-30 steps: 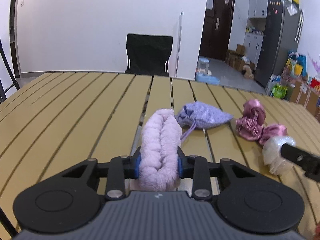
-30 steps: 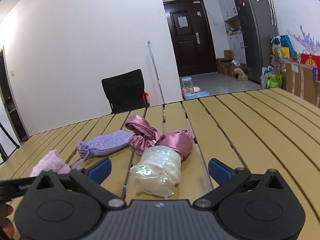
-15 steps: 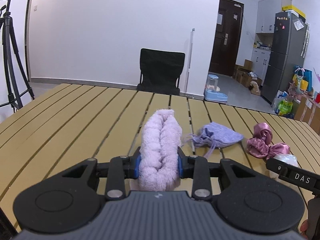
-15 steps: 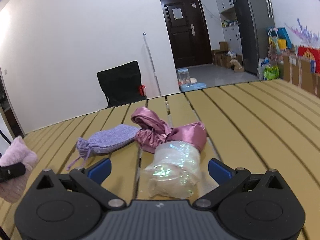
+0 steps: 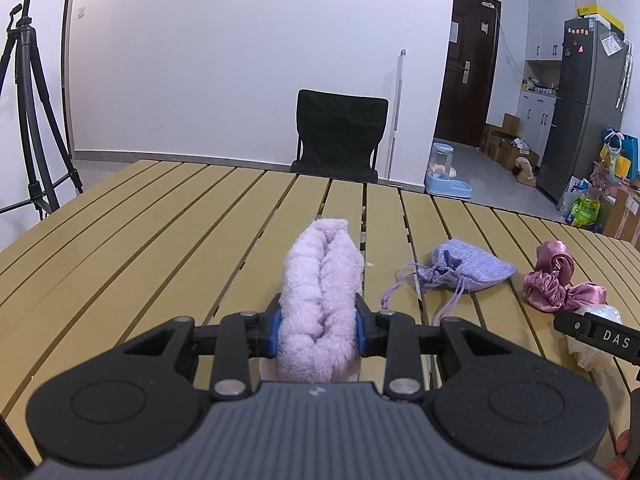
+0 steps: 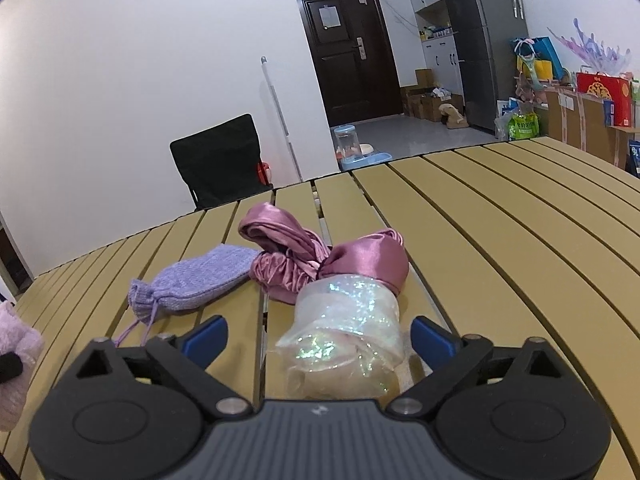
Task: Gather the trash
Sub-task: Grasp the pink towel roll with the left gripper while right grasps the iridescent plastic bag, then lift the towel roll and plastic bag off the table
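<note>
My left gripper [image 5: 319, 330] is shut on a fluffy lilac cloth roll [image 5: 320, 288] and holds it above the slatted table [image 5: 160, 240]. A knitted purple drawstring pouch [image 5: 468, 270] lies to its right, with a pink satin bundle [image 5: 554, 280] beyond. In the right wrist view a crinkly iridescent plastic wrapper [image 6: 344, 332] lies between the blue pads of my right gripper [image 6: 320, 338]. Its jaws are closing, and the pads stand clear of the wrapper on both sides. The pink satin bundle [image 6: 320, 260] touches the wrapper's far end, and the pouch [image 6: 192, 284] lies to the left.
A black folding chair [image 5: 340, 136] stands past the table's far edge. A tripod [image 5: 28, 112] stands at the left. A fridge [image 5: 584, 104], boxes and bags fill the room at the right. The lilac roll [image 6: 16, 364] shows at the right wrist view's left edge.
The left gripper has lifted and swung left with the lilac roll. The right gripper has moved in around the wrapper, and its pads have drawn inward.
</note>
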Demonstrator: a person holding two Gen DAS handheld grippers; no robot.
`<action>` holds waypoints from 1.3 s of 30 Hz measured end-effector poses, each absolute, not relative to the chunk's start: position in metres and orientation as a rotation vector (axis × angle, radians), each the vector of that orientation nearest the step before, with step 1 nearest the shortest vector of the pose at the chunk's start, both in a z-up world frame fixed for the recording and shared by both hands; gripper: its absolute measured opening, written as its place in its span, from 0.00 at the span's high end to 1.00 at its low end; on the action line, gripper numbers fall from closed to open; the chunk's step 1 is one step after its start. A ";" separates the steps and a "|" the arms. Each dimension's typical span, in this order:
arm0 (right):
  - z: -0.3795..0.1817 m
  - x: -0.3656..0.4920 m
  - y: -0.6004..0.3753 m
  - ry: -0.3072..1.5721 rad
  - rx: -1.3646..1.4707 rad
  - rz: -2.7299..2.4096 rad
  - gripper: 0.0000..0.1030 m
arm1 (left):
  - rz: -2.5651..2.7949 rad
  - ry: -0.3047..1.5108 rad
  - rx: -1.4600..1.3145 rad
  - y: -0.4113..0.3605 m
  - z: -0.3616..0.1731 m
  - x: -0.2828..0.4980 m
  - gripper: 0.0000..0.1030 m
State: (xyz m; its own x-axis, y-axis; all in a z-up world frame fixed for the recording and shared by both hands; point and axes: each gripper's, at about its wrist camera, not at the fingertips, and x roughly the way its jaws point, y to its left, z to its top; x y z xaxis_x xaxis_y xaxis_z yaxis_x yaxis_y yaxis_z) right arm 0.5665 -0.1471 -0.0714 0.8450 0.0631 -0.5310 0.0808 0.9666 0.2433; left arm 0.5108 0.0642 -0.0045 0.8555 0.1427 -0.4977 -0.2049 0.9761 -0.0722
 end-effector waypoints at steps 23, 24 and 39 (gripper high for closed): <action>-0.074 0.559 -0.158 0.564 0.343 0.013 0.53 | 0.173 0.494 -0.128 0.061 0.000 0.503 0.68; -0.073 0.558 -0.158 0.563 0.344 0.016 0.54 | 0.171 0.493 -0.129 0.060 0.001 0.502 0.68; -0.050 0.516 -0.154 0.500 0.274 0.069 0.58 | 0.161 0.456 -0.132 0.052 0.012 0.475 0.68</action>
